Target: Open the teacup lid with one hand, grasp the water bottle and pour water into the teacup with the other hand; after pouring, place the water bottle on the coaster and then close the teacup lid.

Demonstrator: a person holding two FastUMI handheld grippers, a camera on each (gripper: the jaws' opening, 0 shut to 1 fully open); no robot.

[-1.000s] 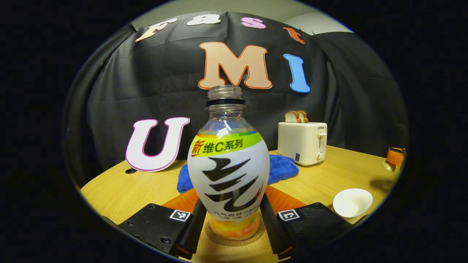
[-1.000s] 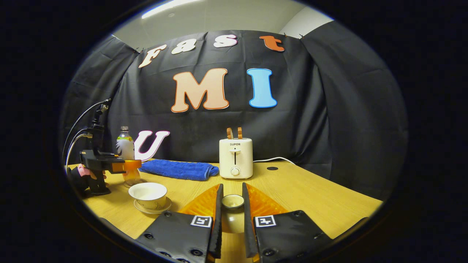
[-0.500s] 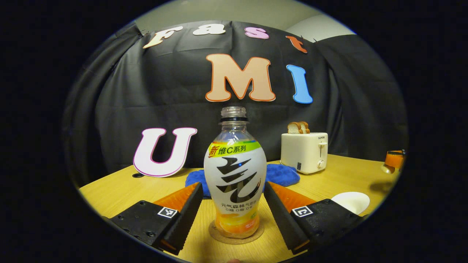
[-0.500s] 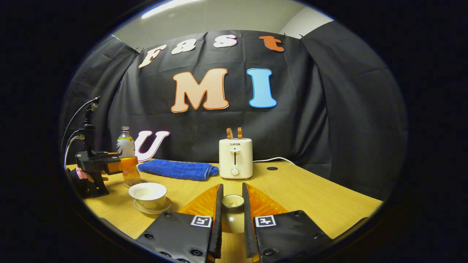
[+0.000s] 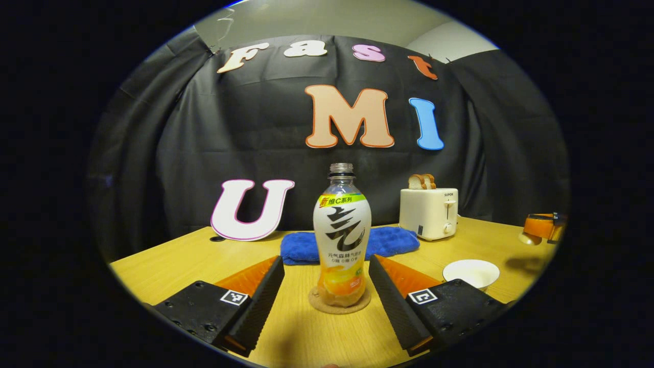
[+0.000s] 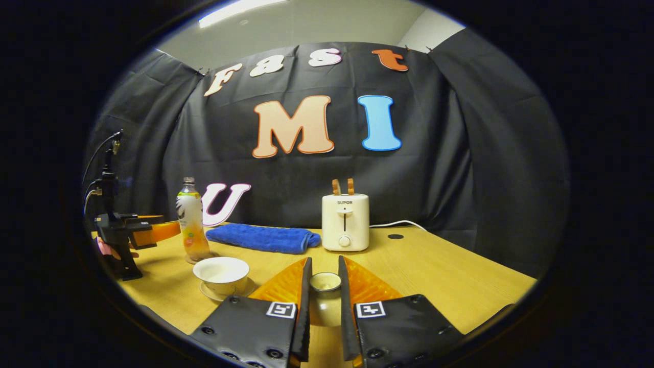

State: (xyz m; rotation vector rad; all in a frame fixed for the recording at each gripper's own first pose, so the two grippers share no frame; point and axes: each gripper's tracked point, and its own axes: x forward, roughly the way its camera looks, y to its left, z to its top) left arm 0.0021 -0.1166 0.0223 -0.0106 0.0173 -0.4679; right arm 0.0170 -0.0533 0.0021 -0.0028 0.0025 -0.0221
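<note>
With the water bottle [image 5: 341,240] on its coaster [image 5: 339,301], your left gripper [image 5: 326,276] gapes empty; your right gripper [image 6: 323,286], clamping the teacup lid [image 6: 325,281], must next cover the teacup [image 6: 223,272].

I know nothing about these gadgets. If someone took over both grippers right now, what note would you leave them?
Left gripper: open, apart from the water bottle, which stands upright on the coaster.
Right gripper: shut on the teacup lid, held off the table.
Teacup: open, on its saucer, beside the bottle.
Done: lid off, bottle parked.
Left: put the lid on the teacup.
</note>
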